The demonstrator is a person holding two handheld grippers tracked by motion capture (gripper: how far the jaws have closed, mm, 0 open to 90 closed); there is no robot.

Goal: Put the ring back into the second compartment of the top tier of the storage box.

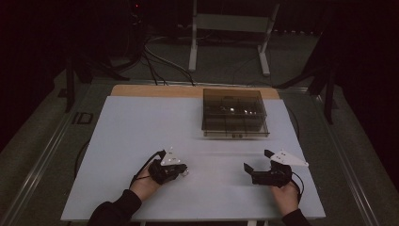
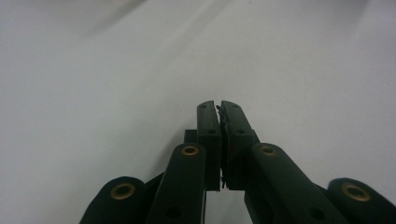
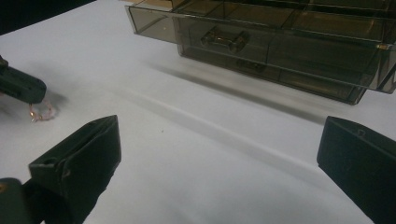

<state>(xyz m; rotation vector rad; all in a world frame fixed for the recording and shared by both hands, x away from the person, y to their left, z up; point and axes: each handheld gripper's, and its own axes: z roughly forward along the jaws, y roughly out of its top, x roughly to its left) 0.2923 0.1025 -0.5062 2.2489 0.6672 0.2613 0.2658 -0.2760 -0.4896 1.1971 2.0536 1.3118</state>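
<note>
Left tool (image 1: 182, 170), jaws closed, touches small ring (image 3: 41, 113) on table (image 1: 127, 141).

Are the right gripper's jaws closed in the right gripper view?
No, the right gripper stands wide open, its two black jaws far apart with bare white table between them.

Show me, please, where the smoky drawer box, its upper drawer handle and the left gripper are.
smoky drawer box (image 1: 234, 113): high view, its lid.
upper drawer handle (image 3: 224, 38): right gripper view, its bar.
left gripper (image 2: 219, 108): left gripper view, closed fingertips.
</note>
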